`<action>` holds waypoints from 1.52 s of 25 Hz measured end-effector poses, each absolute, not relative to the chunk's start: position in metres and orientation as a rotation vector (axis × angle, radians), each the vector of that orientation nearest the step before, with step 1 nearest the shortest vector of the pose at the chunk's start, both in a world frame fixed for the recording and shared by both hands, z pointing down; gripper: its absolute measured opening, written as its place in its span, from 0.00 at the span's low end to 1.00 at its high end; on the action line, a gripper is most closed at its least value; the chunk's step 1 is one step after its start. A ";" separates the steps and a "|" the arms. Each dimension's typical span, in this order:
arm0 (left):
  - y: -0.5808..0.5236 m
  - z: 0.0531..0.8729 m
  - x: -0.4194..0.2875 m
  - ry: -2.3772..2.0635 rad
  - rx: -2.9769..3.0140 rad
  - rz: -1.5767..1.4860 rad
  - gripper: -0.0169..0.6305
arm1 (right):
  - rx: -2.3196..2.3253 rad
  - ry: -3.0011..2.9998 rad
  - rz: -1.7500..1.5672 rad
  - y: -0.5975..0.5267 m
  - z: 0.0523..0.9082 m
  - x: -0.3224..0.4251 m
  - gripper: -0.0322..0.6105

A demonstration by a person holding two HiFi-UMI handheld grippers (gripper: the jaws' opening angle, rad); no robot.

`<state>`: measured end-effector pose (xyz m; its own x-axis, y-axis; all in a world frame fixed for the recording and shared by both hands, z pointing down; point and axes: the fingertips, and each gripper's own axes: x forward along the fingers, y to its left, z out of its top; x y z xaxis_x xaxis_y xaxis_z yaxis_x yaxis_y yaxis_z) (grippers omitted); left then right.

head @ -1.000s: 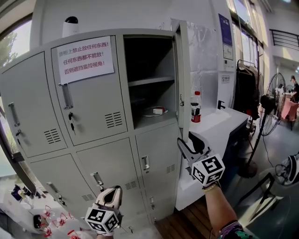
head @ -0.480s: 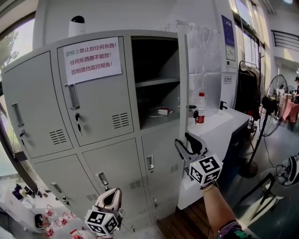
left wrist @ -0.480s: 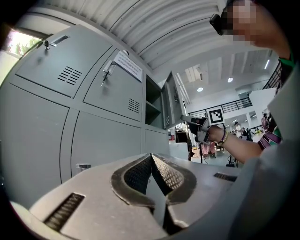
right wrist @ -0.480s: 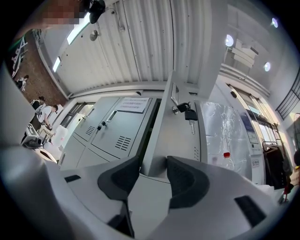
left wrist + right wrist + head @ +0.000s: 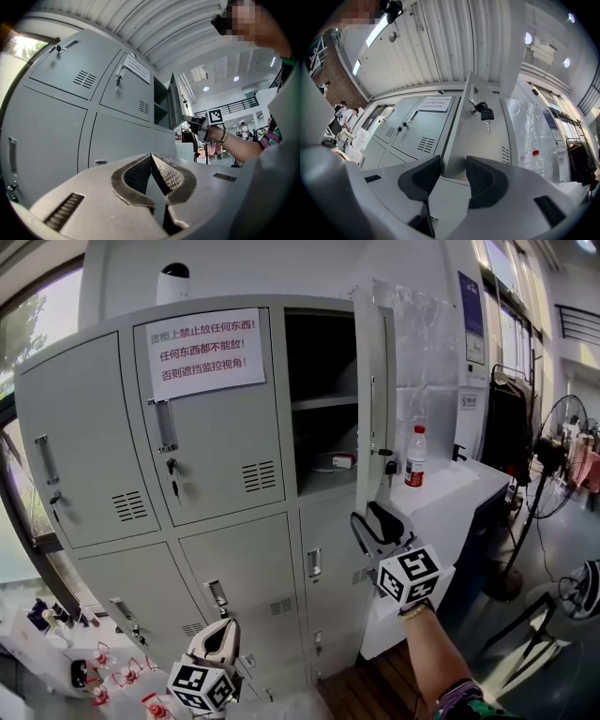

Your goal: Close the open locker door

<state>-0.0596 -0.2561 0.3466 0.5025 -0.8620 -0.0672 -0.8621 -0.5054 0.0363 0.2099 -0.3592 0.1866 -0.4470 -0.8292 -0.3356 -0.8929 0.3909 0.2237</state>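
Observation:
The grey locker bank has its top right door (image 5: pixel 375 399) swung out, seen almost edge-on, with keys (image 5: pixel 389 465) hanging from the lock. Behind it the open compartment (image 5: pixel 323 399) has a shelf and a small white item. My right gripper (image 5: pixel 372 518) is just below the door's lower corner and tilts up, open. Its jaws have just closed a little, with nothing pressed between them. In the right gripper view the door (image 5: pixel 487 136) rises beyond the gap of the right gripper (image 5: pixel 453 176), keys (image 5: pixel 485 114) above. My left gripper (image 5: pixel 217 638) hangs low before the bottom lockers, shut and empty (image 5: pixel 151 157).
A white table (image 5: pixel 450 493) with a red-capped bottle (image 5: pixel 414 457) stands right of the lockers, right behind the open door. Farther right are a dark garment rack (image 5: pixel 506 427) and a floor fan (image 5: pixel 562 442). A paper sign (image 5: pixel 199 352) hangs on a closed door. Small items lie on the floor (image 5: pixel 94 671).
The head and both grippers have shifted along the lockers, so the bank looks nearer and the door more edge-on. The right gripper sits closer under the door's corner. The door has not visibly swung.

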 end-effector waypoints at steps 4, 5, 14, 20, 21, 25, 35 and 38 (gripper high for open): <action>-0.255 0.345 -0.070 1.589 -2.699 0.125 0.06 | -1.546 2.471 0.556 -0.365 0.187 0.202 0.30; -0.255 0.345 -0.072 1.596 -2.694 0.126 0.06 | -1.540 2.472 0.555 -0.366 0.187 0.200 0.30; -0.257 0.342 -0.081 1.624 -2.667 0.131 0.06 | -1.503 2.489 0.559 -0.378 0.187 0.184 0.30; -0.263 0.336 -0.089 1.644 -2.638 0.147 0.06 | -1.478 2.503 0.569 -0.389 0.186 0.173 0.29; -0.264 0.336 -0.089 1.646 -2.635 0.150 0.06 | -1.475 2.507 0.571 -0.390 0.187 0.171 0.29; -0.268 0.337 -0.090 1.650 -2.634 0.150 0.06 | -1.469 2.525 0.591 -0.398 0.187 0.163 0.29; -0.278 0.337 -0.106 1.710 -2.584 0.165 0.06 | -1.431 2.556 0.600 -0.418 0.187 0.147 0.28; -0.279 0.340 -0.109 1.727 -2.579 0.159 0.06 | -1.422 2.559 0.594 -0.423 0.188 0.144 0.28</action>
